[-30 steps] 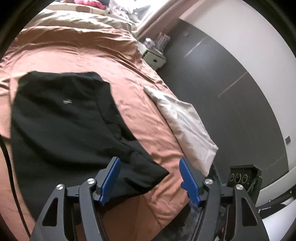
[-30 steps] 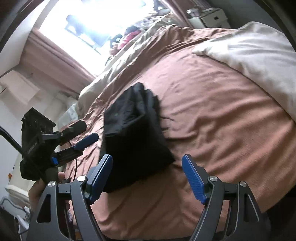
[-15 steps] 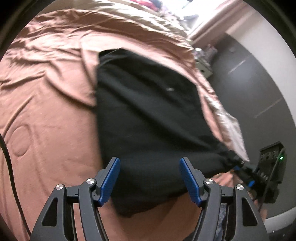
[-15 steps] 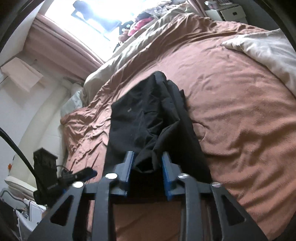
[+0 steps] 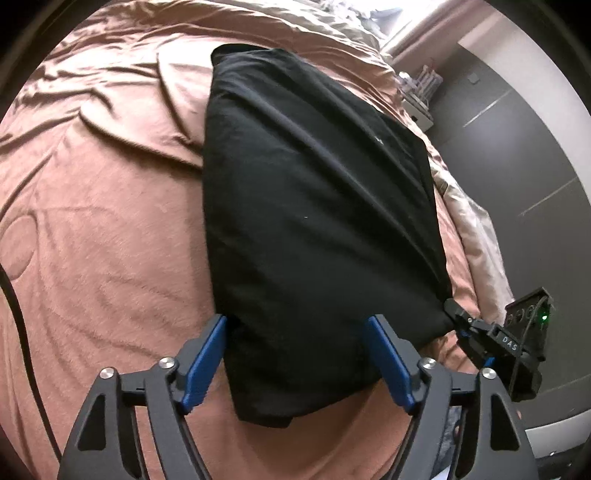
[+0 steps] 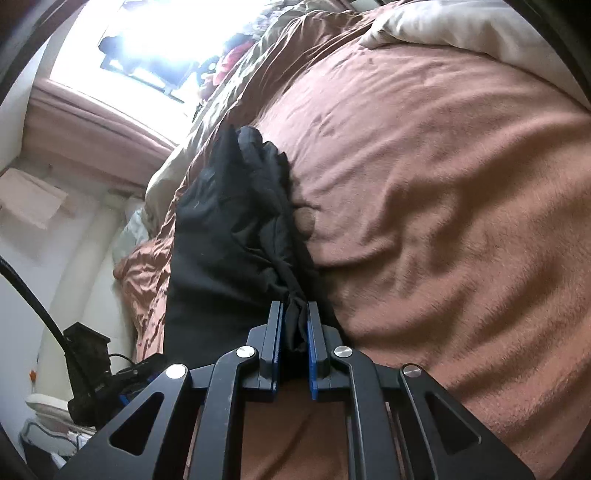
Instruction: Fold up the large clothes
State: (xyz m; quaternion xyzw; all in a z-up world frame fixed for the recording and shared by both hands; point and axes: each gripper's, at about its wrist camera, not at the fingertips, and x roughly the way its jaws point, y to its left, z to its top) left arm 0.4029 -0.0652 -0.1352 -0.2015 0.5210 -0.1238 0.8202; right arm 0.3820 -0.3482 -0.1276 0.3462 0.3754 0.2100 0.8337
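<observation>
A large black garment [image 5: 314,221] lies partly folded on the brown bedspread [image 5: 103,229]. My left gripper [image 5: 295,358] is open, its blue pads on either side of the garment's near corner, not closed on it. My right gripper [image 6: 294,332] is shut on a bunched corner of the black garment [image 6: 229,240]; it shows in the left wrist view [image 5: 476,328] at the garment's right corner, pulling the cloth taut. The left gripper shows in the right wrist view [image 6: 125,380] at lower left.
A cream blanket [image 6: 461,26] lies at the bed's far side, also visible in the left wrist view [image 5: 476,236]. A bright window [image 6: 136,40] and piled clothes [image 6: 236,55] lie beyond the bed. A dark wall [image 5: 517,155] and white nightstand [image 5: 417,107] stand to the right.
My right gripper closed on the garment's corner and lifted it, pulling the cloth taut. My left gripper swung left and moved in over the garment's other near corner, still open.
</observation>
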